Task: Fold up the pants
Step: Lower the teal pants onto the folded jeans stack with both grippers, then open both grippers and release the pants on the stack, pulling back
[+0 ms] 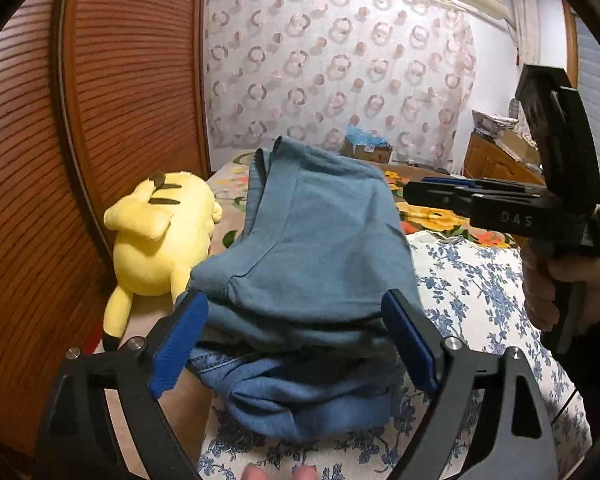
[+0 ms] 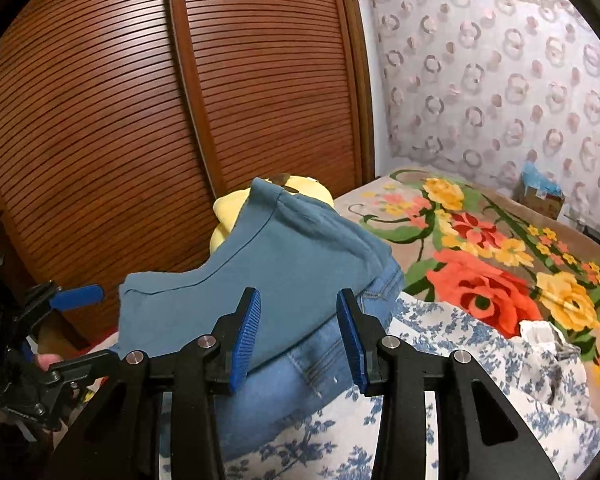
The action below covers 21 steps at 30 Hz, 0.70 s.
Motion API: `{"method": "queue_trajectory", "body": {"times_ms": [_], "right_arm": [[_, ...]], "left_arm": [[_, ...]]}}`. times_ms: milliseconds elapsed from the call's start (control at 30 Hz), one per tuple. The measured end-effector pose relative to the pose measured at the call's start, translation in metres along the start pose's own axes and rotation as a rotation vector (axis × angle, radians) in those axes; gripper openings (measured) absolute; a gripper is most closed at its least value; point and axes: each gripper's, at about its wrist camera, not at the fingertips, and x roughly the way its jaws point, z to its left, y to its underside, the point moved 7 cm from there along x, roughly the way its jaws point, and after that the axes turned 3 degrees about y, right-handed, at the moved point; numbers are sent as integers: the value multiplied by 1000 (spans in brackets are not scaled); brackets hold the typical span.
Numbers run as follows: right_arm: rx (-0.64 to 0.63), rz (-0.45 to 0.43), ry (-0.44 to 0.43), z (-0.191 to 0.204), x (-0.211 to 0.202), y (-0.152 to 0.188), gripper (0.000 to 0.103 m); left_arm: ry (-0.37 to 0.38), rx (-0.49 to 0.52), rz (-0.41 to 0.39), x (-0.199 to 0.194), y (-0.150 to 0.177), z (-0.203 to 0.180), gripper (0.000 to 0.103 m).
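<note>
Since the pants already sit in a stacked bundle, folding looks mostly done, by my read.

pants: blue pants lie as a folded bundle on the blue-flowered sheet, near the bed's wardrobe side. In the right wrist view, pants show a smooth teal layer on top and lighter denim with seams underneath.

done: several layers are stacked; the top panel lies fairly flat, its far end rising toward the plush.

left: the far end sticks up, the near lower layer is bunched and wrinkled. I judge a final smoothing or one more fold remains; cannot tell the intended final size.

left gripper: left gripper has its jaws wide apart, straddling the near edge of the bundle. The blue pads stand at either side of the cloth; no clamping visible. It holds nothing.

right gripper: right gripper has its jaws partly apart, over the bundle's side edge. Cloth appears between the pads in that view, but they do not pinch it. The left wrist view shows it off to the bundle's right, clear of the cloth.

neighbours: the plush touches or nearly touches the bundle's far side. The floral blanket lies beyond.

risk: the bunched lower layer may shift the stack if pressed.
</note>
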Motion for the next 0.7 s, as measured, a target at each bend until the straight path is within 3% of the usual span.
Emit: {"method": "queue_trajectory", "body": {"times_ms": [133, 300, 400, 467, 700], "right_arm": [[3, -11, 8, 7, -16, 5, 42], [2, -23, 27, 16, -33, 12, 55], [13, -33, 43, 20, -44, 19, 70], [25, -36, 62, 21, -50, 23, 86], [42, -40, 106, 31, -70, 37, 102]], "left_arm": [[-3, 1, -7, -8, 2, -3, 89], [-2, 2, -24, -22, 5, -8, 89], [6, -1, -33, -29, 6, -11, 89], [10, 2, -37, -34, 8, -13, 89], [25, 10, -55, -48, 11, -18, 89]]}}
